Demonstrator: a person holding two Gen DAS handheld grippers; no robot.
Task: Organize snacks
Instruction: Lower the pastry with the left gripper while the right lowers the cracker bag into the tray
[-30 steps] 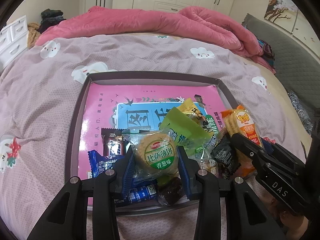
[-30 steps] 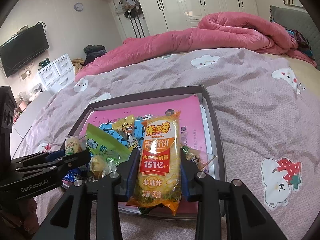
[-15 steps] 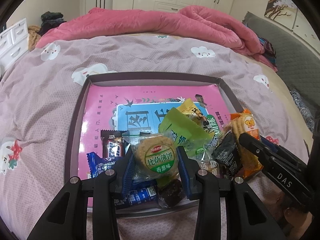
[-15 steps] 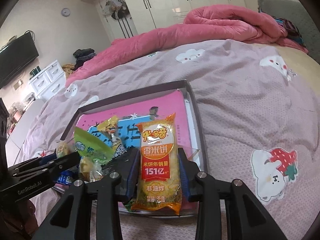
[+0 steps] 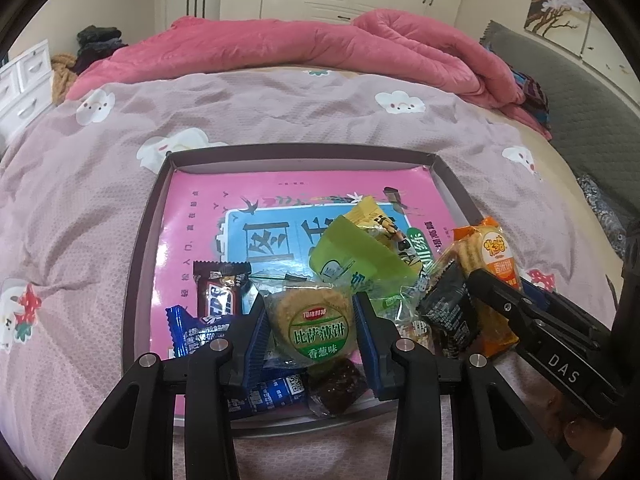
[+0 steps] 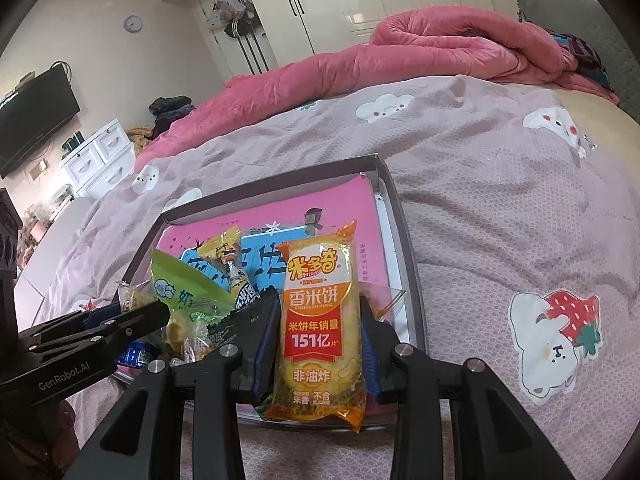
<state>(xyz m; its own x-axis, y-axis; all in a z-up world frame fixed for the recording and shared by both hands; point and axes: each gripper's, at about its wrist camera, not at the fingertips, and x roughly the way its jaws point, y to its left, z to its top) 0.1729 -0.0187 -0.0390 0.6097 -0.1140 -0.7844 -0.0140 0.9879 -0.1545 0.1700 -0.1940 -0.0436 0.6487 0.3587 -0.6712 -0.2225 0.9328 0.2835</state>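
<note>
A shallow grey box (image 5: 146,232) with a pink printed bottom lies on the bed and holds a pile of snacks near its front edge. My left gripper (image 5: 310,322) is shut on a round biscuit pack with a green label (image 5: 316,326), just above the pile. My right gripper (image 6: 318,328) is shut on a long orange rice-cracker pack (image 6: 320,320), held upright over the box's front right corner; it also shows in the left wrist view (image 5: 490,276). A green pouch (image 5: 356,256), a yellow pack (image 5: 374,218), blue wrappers (image 5: 196,328) and a dark brown bar (image 5: 220,296) lie in the box.
The box sits on a mauve bedsheet (image 5: 88,200) with cloud and bear prints. A pink duvet (image 5: 280,44) is bunched at the far side. White drawers (image 6: 100,156) stand left of the bed, wardrobes behind it.
The right gripper with the rice-cracker pack has drawn back and lifted slightly towards the box's front right. The left gripper keeps its hold on the biscuit pack, almost still.
</note>
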